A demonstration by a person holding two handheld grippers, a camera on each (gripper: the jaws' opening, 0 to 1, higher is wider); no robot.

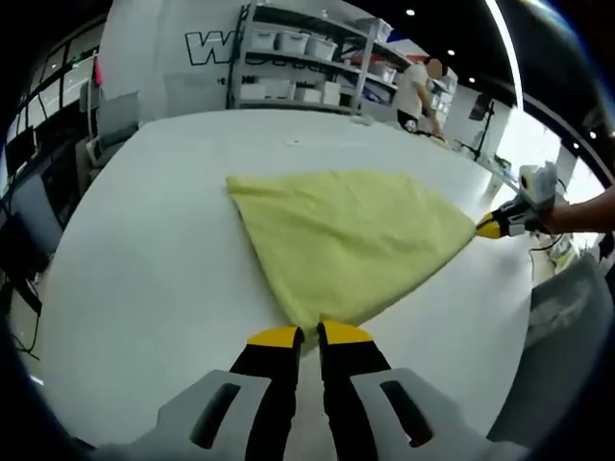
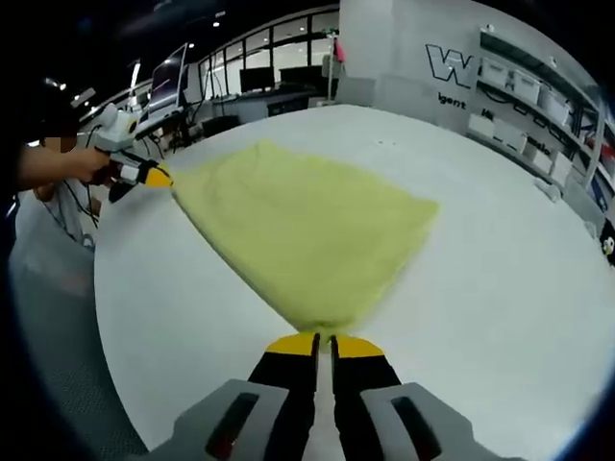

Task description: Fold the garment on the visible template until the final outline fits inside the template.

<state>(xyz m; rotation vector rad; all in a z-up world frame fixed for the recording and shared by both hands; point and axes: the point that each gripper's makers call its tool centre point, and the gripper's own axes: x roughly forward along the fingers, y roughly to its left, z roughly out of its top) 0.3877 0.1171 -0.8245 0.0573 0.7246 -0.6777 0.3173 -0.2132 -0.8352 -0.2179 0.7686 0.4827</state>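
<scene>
In the left gripper view my left gripper [image 1: 309, 334] reaches forward low over the white table [image 1: 144, 250], its yellow-tipped jaws pinched together on a corner of the yellow garment [image 1: 346, 235]. From that pinched point the cloth fans away from me across the tabletop into a broad wedge. At its right-hand tip my right gripper [image 1: 490, 228] comes in from the side, held by my hand [image 1: 577, 213], with its yellow tips at the fabric's edge.

In the right gripper view my right gripper [image 2: 325, 343] points forward the same way, jaws closed on another corner of the garment [image 2: 307, 226], which spreads outward from the tips over the table [image 2: 500, 279]. At the far left tip of the cloth my left gripper [image 2: 159, 177] sits at the fabric, gripped by my hand [image 2: 82, 165].

Beyond the table stand shelves with white bins [image 1: 307, 62], and a person [image 1: 418, 91] is near them. I cannot make out a template outline on the table
</scene>
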